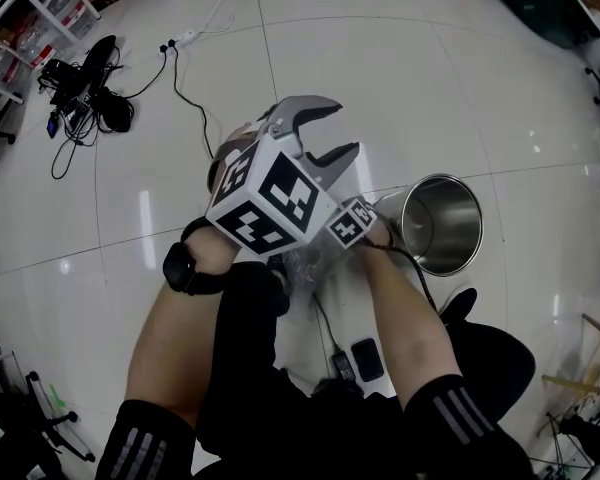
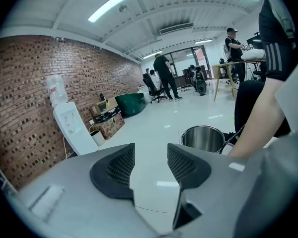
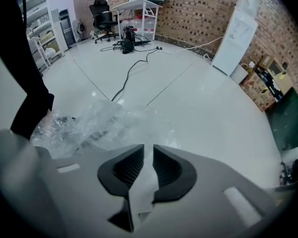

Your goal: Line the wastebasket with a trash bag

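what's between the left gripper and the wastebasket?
Only bare white floor lies between the open left gripper and the wastebasket; the left gripper view shows it.

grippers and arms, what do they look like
The left gripper and right gripper are grey, with black ribbed pads and cubes of black-and-white square markers. Black cable along the right forearm. Black sleeves, white stripes; black wristband, left side.

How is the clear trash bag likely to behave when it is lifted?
The trash bag is thin, crumpled film, so it will probably hang limp and weigh very little. Its glossy surface could slip from the right hand-held gripper.
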